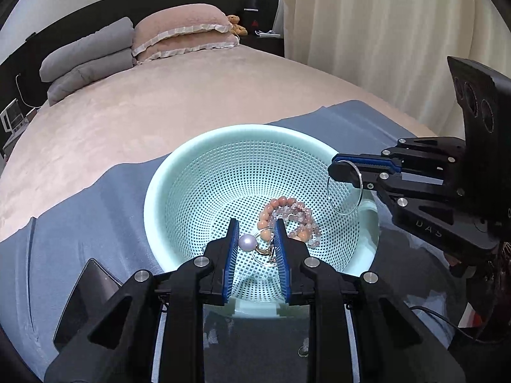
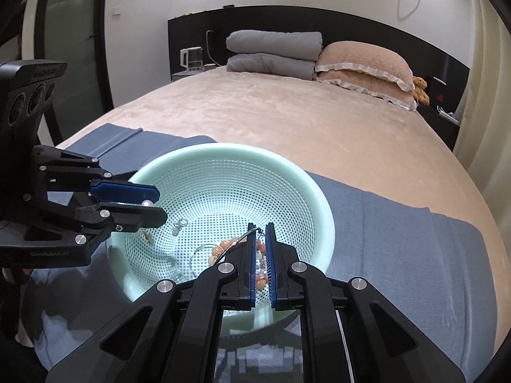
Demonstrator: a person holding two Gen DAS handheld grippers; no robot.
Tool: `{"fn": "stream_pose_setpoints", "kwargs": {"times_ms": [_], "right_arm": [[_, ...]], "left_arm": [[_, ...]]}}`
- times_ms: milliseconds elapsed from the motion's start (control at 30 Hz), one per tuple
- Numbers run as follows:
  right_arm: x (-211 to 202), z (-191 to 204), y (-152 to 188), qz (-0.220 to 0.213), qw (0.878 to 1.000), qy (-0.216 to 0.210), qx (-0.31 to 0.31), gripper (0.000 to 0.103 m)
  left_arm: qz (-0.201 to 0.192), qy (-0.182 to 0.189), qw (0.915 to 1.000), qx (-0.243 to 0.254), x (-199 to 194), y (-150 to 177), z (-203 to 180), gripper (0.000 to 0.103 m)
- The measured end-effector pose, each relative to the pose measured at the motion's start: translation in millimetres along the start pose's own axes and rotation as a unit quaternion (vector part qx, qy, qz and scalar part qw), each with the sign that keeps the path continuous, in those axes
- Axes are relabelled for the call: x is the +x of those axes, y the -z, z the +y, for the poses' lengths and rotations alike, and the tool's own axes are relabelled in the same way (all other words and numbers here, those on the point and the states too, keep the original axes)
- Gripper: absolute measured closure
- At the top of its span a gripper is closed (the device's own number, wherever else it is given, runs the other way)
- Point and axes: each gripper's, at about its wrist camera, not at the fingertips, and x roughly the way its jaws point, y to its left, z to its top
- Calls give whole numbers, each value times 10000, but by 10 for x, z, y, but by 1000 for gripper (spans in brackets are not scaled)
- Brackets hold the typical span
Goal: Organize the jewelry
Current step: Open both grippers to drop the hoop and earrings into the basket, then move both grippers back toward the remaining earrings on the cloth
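A pale green perforated basket (image 1: pixel 204 172) (image 2: pixel 306 188) sits on a blue cloth on the bed. Pink and orange bead bracelets (image 1: pixel 292 215) (image 2: pixel 220 250) lie in its bottom with a small silver piece (image 2: pixel 179 225). My left gripper (image 1: pixel 255 233) (image 2: pixel 158 202) is over the basket and holds a round pearl (image 1: pixel 247 242) (image 2: pixel 147 203) with a gold fitting (image 1: pixel 265 250) between its blue pads. My right gripper (image 2: pixel 261 229) (image 1: pixel 335 167) is shut on a thin silver bangle (image 1: pixel 345 188) (image 2: pixel 236 242), which hangs over the basket's right side.
The blue cloth (image 1: pixel 95 210) (image 2: pixel 399 239) covers the near end of the pink bed (image 1: pixel 159 102). A dark phone-like slab (image 1: pixel 86 300) lies on the cloth at left. Folded grey quilt (image 2: pixel 274 51) and pink pillows (image 2: pixel 364 63) are at the headboard.
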Motion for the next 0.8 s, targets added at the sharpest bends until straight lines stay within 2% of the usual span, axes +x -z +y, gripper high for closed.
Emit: {"fn": "stream_pose_setpoints", "kwargs": {"times_ms": [67, 100, 133, 200, 333, 433, 800], "right_arm": [[-12, 0, -8, 36, 10000, 30, -25, 95], [-8, -2, -13, 71, 10000, 39, -39, 88], [-5, -1, -16, 97, 9999, 63, -66, 76], [-14, 2, -29, 88, 9998, 105, -144, 63], [-22, -1, -61, 193, 9994, 152, -236, 59], [-26, 1, -86, 245, 9988, 249, -350, 59], [-135, -35, -84, 175, 9994, 166, -260, 59]], "left_arm": [[-27, 8, 10000, 24, -36, 0, 34, 76], [-14, -10, 10000, 20, -50, -4, 35, 67], [-24, -66, 10000, 25, -71, 3, 42, 62], [-69, -126, 9999, 75, -110, -6, 41, 57], [-104, -144, 9998, 89, -178, 6, 60, 54], [-108, -158, 9998, 94, -194, 21, 72, 54], [-62, -147, 9999, -11, -225, 126, 81, 54]]}}
